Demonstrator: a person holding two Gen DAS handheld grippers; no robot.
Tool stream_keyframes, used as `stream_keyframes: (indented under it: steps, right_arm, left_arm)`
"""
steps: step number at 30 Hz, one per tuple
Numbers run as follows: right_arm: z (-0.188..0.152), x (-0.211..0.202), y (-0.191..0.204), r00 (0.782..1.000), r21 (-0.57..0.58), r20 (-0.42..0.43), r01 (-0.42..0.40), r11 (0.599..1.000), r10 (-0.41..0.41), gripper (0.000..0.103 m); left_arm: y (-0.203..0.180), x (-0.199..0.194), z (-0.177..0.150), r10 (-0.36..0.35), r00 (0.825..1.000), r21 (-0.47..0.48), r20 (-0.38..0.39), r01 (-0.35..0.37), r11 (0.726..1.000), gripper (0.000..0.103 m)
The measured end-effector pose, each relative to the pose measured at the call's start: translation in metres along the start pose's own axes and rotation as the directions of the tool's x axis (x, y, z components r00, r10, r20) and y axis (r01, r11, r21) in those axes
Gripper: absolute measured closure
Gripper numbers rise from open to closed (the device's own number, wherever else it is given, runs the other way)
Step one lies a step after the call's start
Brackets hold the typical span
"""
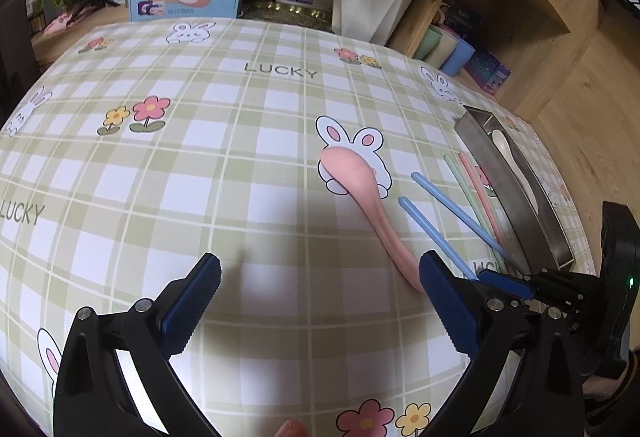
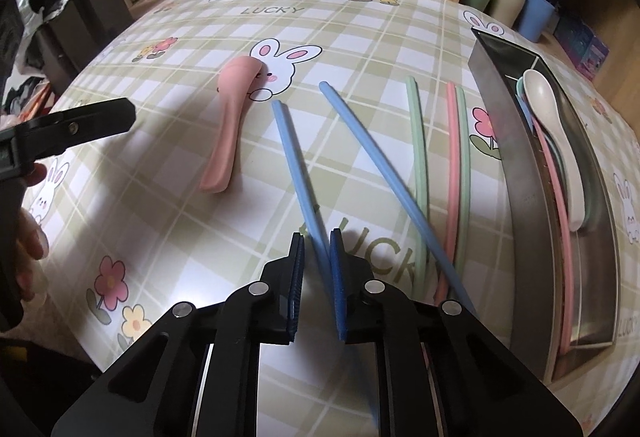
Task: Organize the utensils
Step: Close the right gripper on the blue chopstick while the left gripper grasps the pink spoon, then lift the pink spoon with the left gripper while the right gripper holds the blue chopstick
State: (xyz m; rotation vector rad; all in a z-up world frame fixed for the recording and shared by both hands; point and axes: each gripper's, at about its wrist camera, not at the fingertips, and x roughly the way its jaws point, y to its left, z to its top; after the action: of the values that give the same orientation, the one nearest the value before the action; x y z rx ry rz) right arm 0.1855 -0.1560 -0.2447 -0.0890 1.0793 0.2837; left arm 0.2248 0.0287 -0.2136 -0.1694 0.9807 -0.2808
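The table (image 2: pixel 192 221) wears a green-and-white checked cloth printed with rabbits, flowers and the word LUCKY. On it lies a pink spoon (image 2: pixel 228 125), bowl down over a rabbit print, its handle running toward the near edge. Just right of it, two blue chopsticks (image 2: pixel 384 181) lie splayed, close at the near end and spread at the far end. Further right, two green chopsticks (image 2: pixel 418 165) and a pink chopstick (image 2: pixel 451 173) lie close together, roughly parallel. At the right edge sits a long steel tray (image 2: pixel 496 141), holding a white spoon (image 2: pixel 560 141) on top of other pastel utensils.
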Motion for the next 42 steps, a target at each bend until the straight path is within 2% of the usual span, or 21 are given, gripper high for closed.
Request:
stream_keyframes:
  steps: [4,6,9,13,19,25,33,42]
  right_arm:
    - [-0.002,-0.001,0.001,1.0,-0.009,0.016,0.005,1.0,-0.005,0.092]
    - [-0.002,-0.001,0.0,1.0,0.0,0.021,-0.005,1.0,0.005,0.097]
    - [-0.002,-0.001,-0.004,0.999,0.03,0.031,-0.018,0.999,0.017,0.097]
    - [-0.003,-0.006,-0.009,0.997,0.072,0.065,-0.056,0.996,0.051,0.097]
    - [-0.001,-0.018,-0.013,0.99,0.091,0.124,-0.084,0.992,0.072,0.097]
    - [-0.003,-0.016,-0.021,0.987,0.123,0.129,-0.107,0.987,0.091,0.097]
    - [-0.011,-0.011,-0.028,0.989,0.158,0.108,-0.117,0.981,0.1,0.097]
    - [-0.016,-0.009,-0.033,0.989,0.175,0.099,-0.124,0.977,0.108,0.097]
  left_arm:
    - [0.001,0.001,-0.001,-0.02,1.0,-0.03,-0.014,0.02,0.999,0.006]
    - [-0.001,0.001,-0.001,0.0,1.0,-0.021,-0.009,0.0,1.0,0.006]
    - [-0.004,-0.001,-0.001,0.013,1.0,-0.01,-0.011,-0.013,1.0,0.008]
    - [-0.004,0.003,-0.001,-0.004,0.999,-0.025,-0.053,0.003,1.0,0.03]
    - [-0.016,0.011,0.0,-0.08,0.992,-0.038,-0.1,0.077,0.996,0.057]
    - [-0.032,0.027,0.006,-0.105,0.986,-0.028,-0.127,0.103,0.994,0.077]
    - [-0.035,0.05,0.013,-0.092,0.982,-0.074,-0.163,0.081,0.994,0.08]
    - [-0.044,0.064,0.029,-0.01,0.991,-0.02,-0.134,0.007,1.0,0.087]
